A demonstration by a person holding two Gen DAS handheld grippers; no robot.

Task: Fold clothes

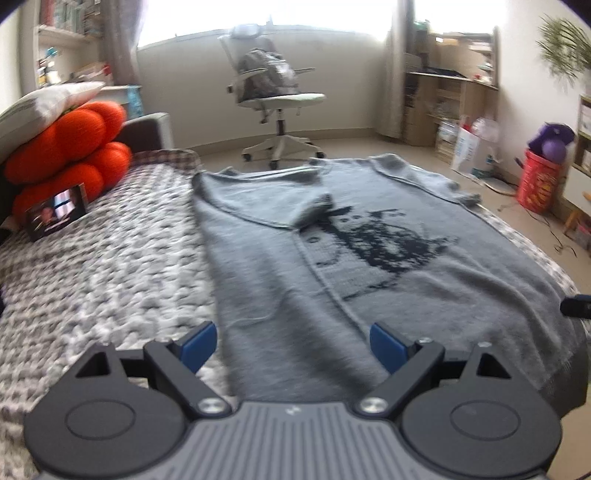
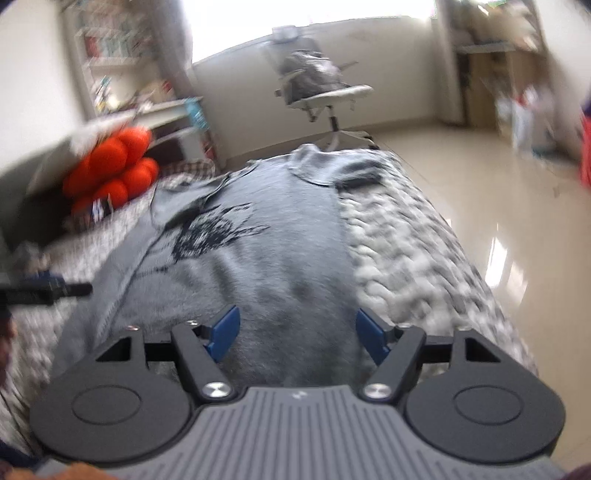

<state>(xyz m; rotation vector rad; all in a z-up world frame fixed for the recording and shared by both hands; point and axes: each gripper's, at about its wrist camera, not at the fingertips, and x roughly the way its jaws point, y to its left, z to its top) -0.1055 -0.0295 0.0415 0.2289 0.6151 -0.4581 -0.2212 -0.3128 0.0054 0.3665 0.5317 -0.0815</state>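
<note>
My left tool hangs with its jaws spread wide and empty over the near hem of the grey knitted cardigan with a dark animal print, which lies flat on the bed's chunky grey-white woven blanket, stretching toward twelve o'clock. My right tool is likewise parted and empty over the hem. I should pinch both corners evenly before lifting, I judge.

Daylight poured through the window, blown out to white, and left glare on the floor. Both views were soft with motion blur (the right worse), and bent and darkened toward the corners.
</note>
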